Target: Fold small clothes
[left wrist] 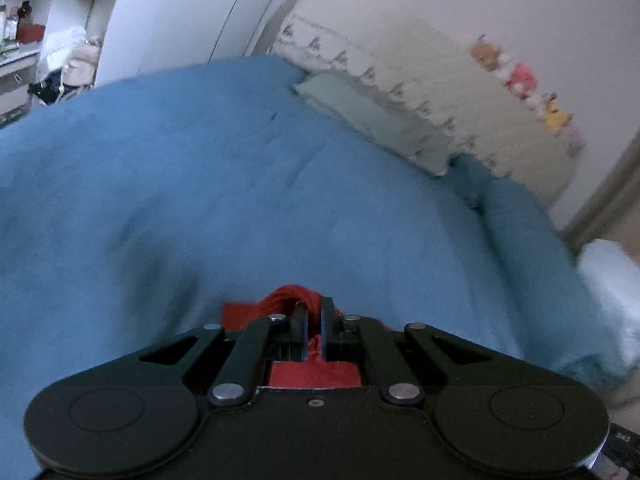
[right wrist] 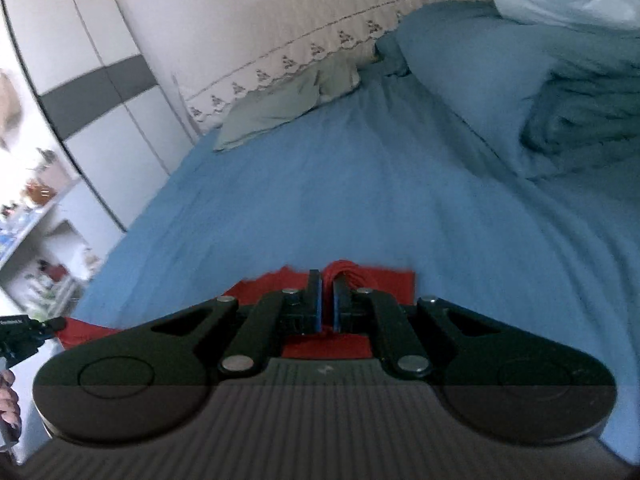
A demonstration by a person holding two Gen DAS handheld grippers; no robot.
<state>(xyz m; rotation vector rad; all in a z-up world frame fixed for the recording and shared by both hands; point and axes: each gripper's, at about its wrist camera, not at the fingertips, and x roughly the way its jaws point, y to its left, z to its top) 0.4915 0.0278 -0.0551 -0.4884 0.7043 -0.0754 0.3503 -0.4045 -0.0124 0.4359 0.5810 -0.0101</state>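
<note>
A small red garment (left wrist: 288, 298) lies on the blue bed sheet (left wrist: 240, 184). My left gripper (left wrist: 313, 306) is shut on a bunched edge of it, with red cloth showing between and below the fingers. In the right wrist view the same red garment (right wrist: 384, 280) spreads left and right under the tool. My right gripper (right wrist: 327, 284) is shut on another bunched edge of it. Most of the garment is hidden under both gripper bodies. Part of the left tool (right wrist: 24, 334) shows at the far left of the right wrist view.
A pale green pillow (left wrist: 360, 116) and a cream embroidered headboard cover (left wrist: 460, 92) lie at the bed's head. A blue pillow and rumpled blanket (right wrist: 560, 112) sit at the right. A wardrobe (right wrist: 80, 72) and cluttered shelves (right wrist: 36, 208) stand beside the bed.
</note>
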